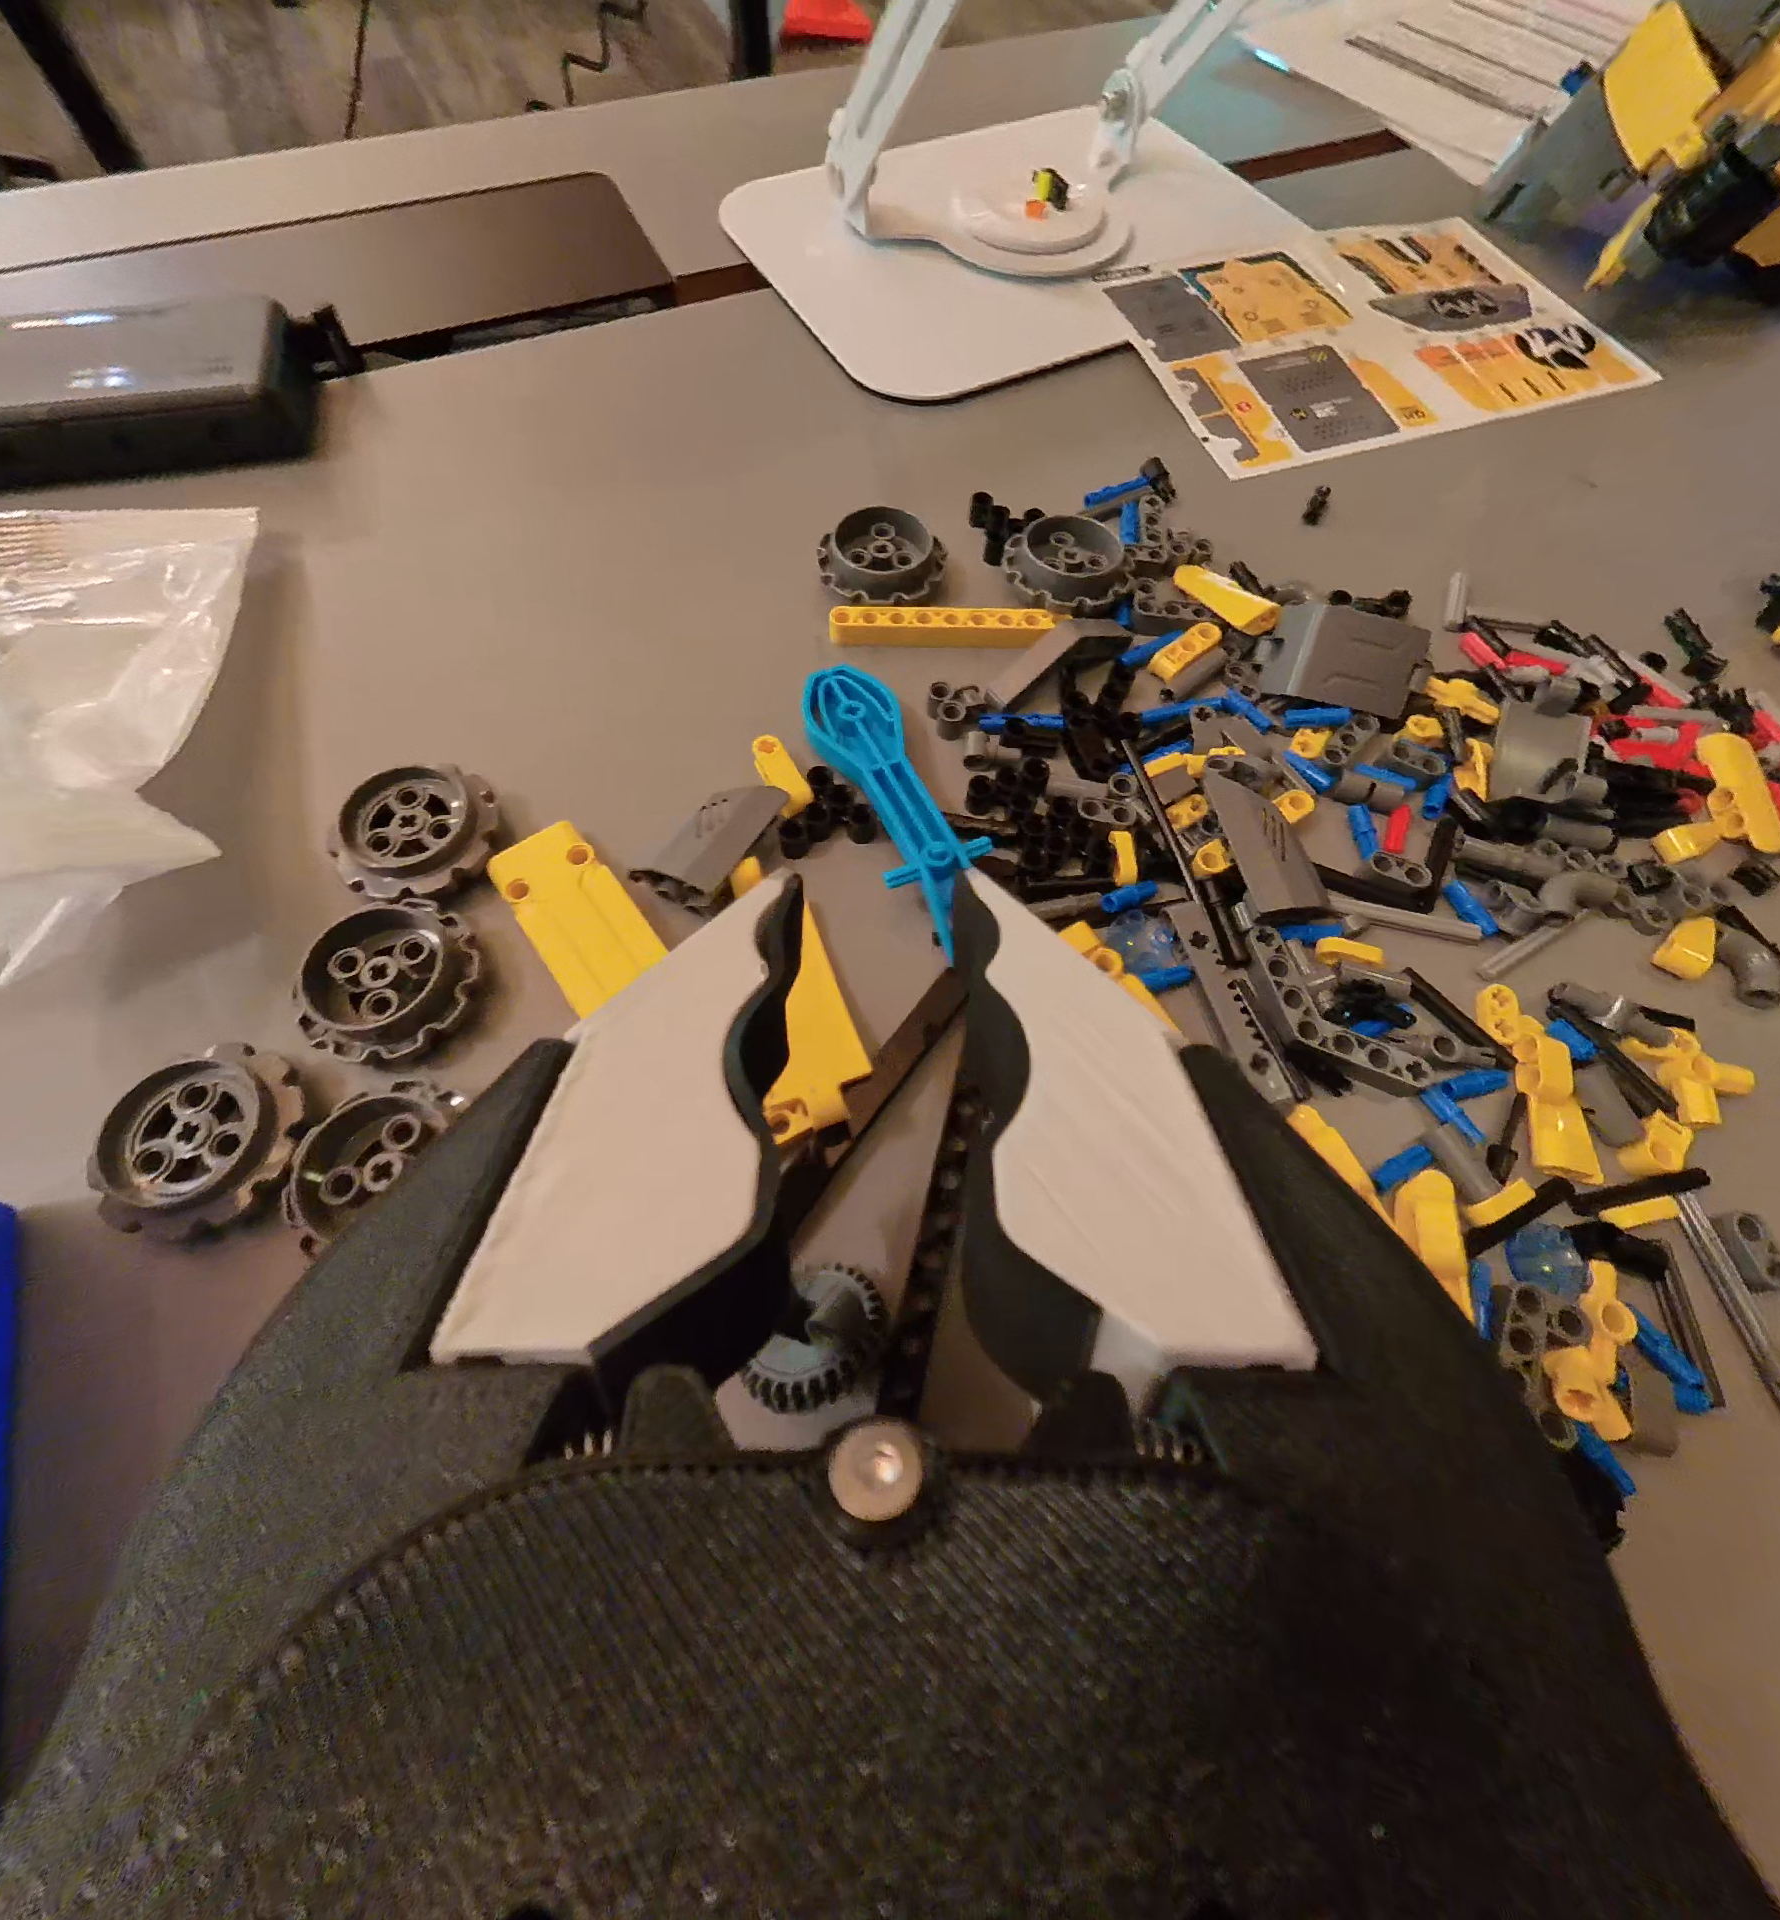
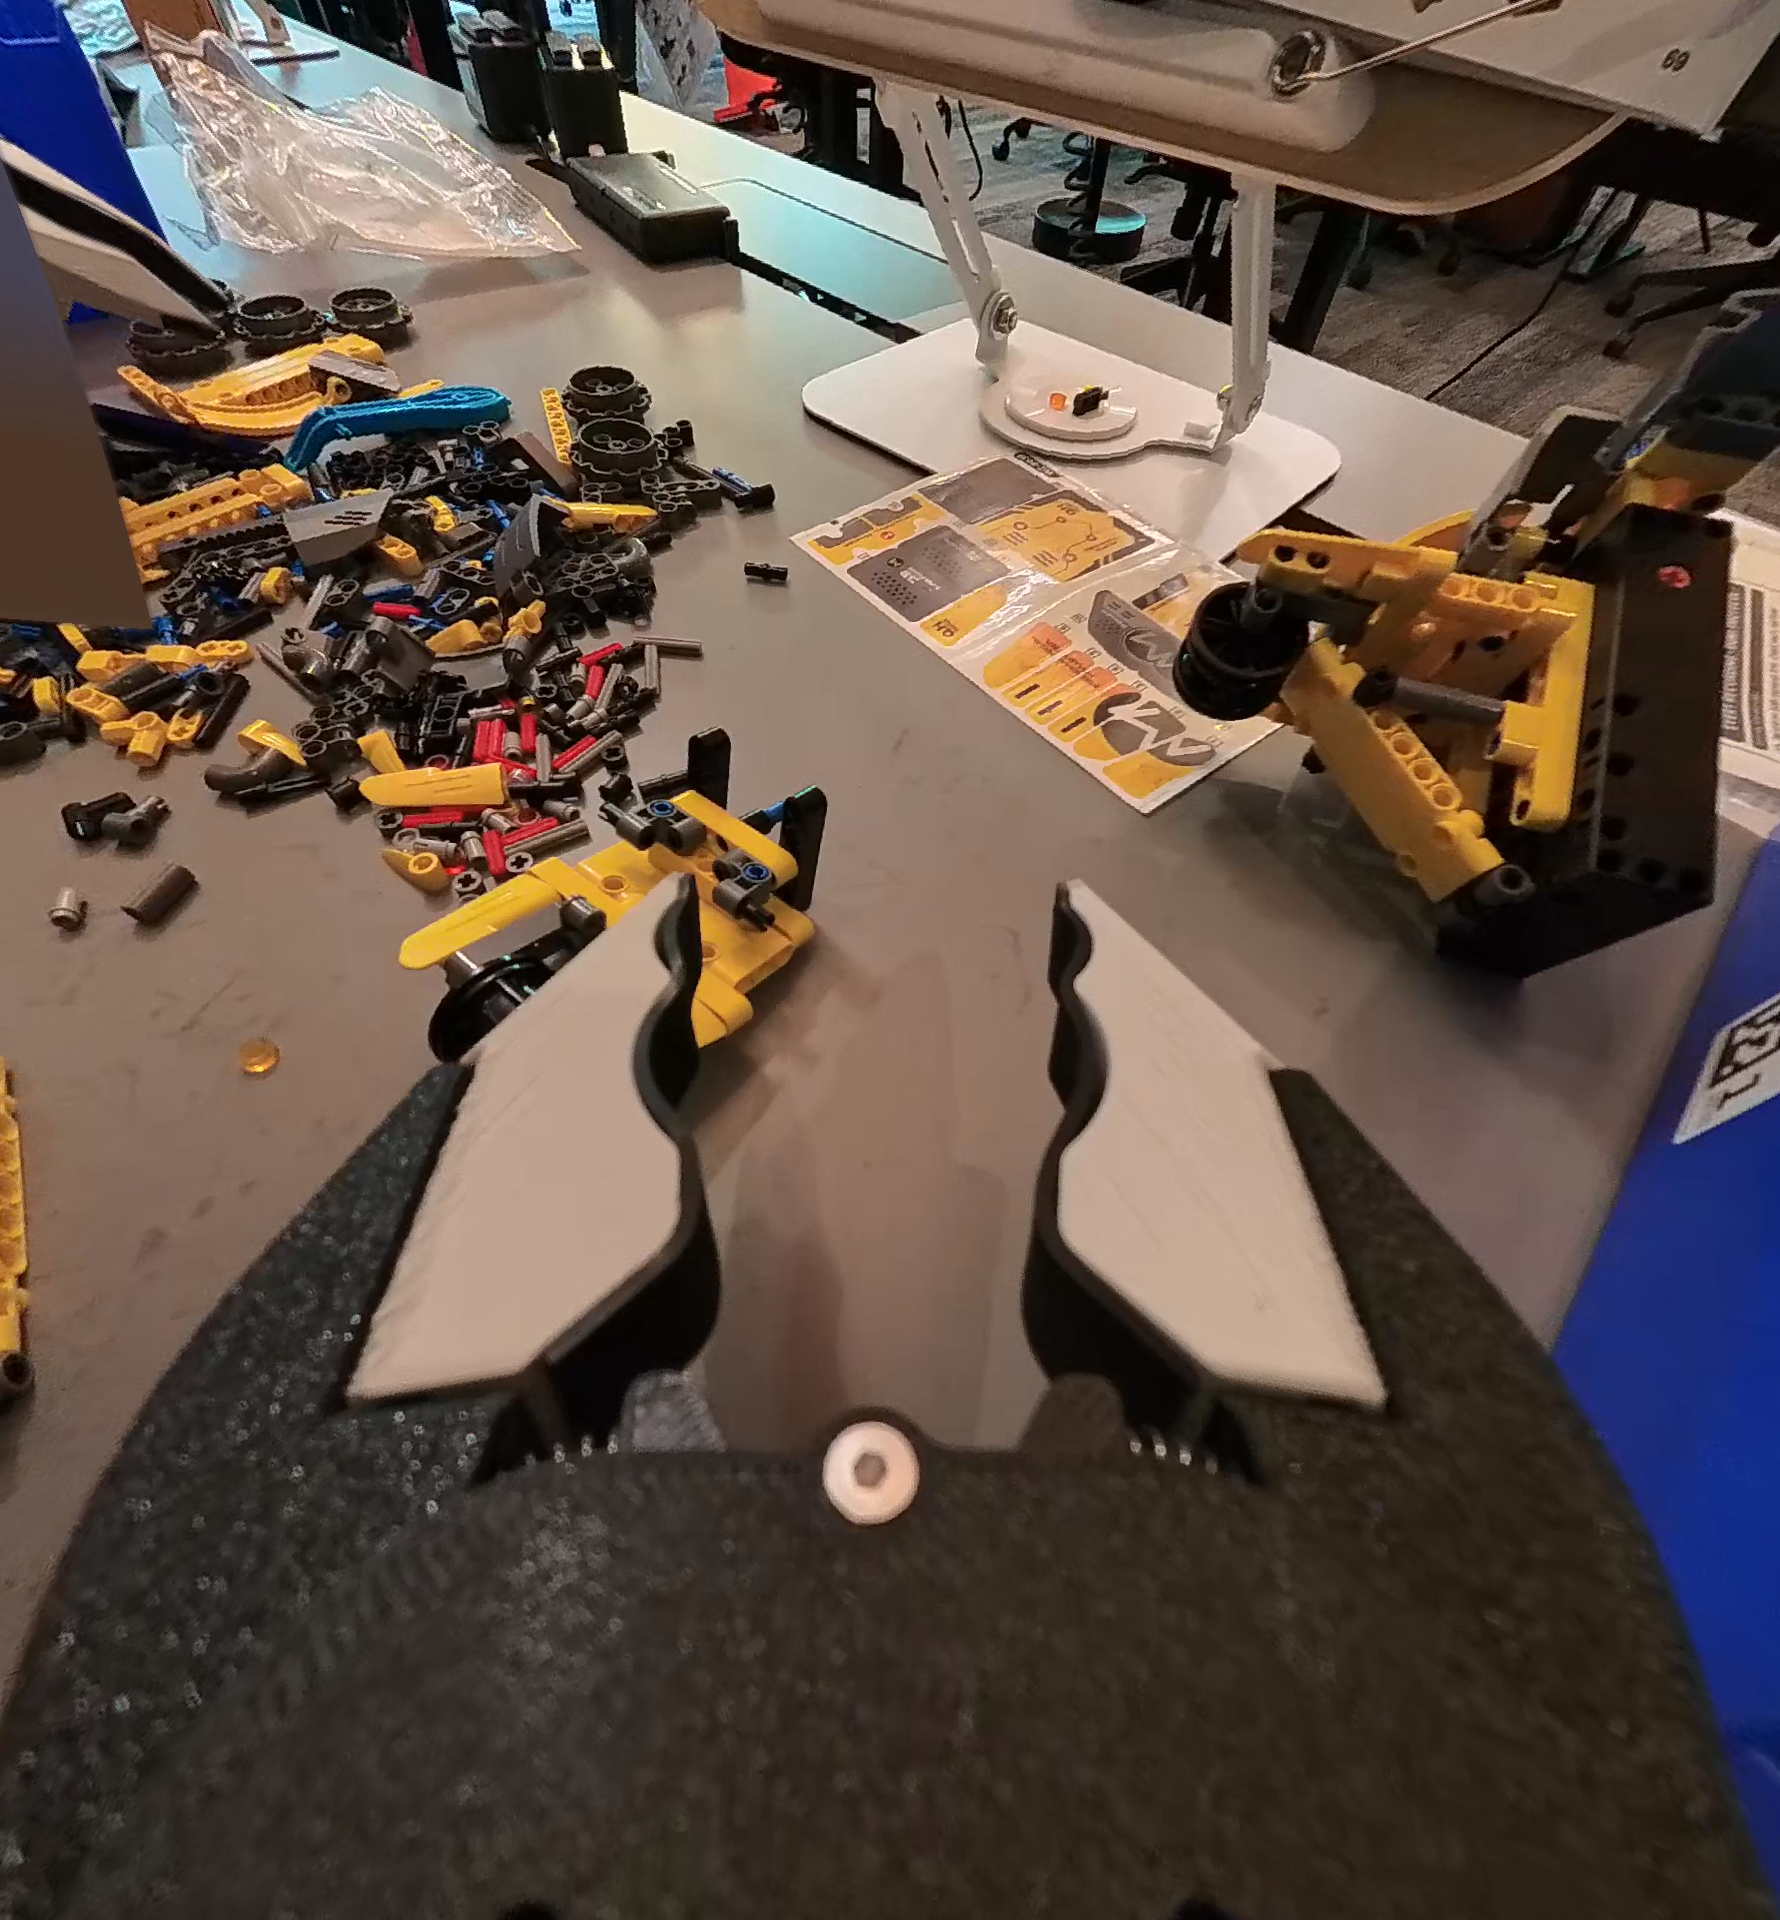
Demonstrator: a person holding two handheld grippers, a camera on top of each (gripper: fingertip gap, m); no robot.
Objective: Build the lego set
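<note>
L gripper (image 1: pixel 881 894) narrow – black beam (image 1: pixel 933 1174) w/ holes, grey gear (image 1: pixel 813 1340) at its lower end, sits between the fingers, apparently clamped; held over the near edge of the loose-pcs pile (image 1: pixel 1333 831). R gripper (image 2: pixel 870 914) wide, nothing in it, above bare table (image 2: pixel 917 790), just beside the small yellow sub-assembly (image 2: pixel 657 894).

Built so far: 1 large yellow-black model (image 2: pixel 1488 707), propped at the right, plus that 1 small sub-assembly. Most pcs unsorted and loose – pins, beams, panels; too many to count.

Counted: 6 grey toothed wheels (image 1: pixel 413 831), 4 in a group at left and 2 at the pile's far edge; 1 teal tool (image 1: pixel 865 748); 1 sticker sheet (image 1: pixel 1385 343); 1 clear plastic bag (image 1: pixel 55 707); 1 white stand (image 1: pixel 969 270).
</note>
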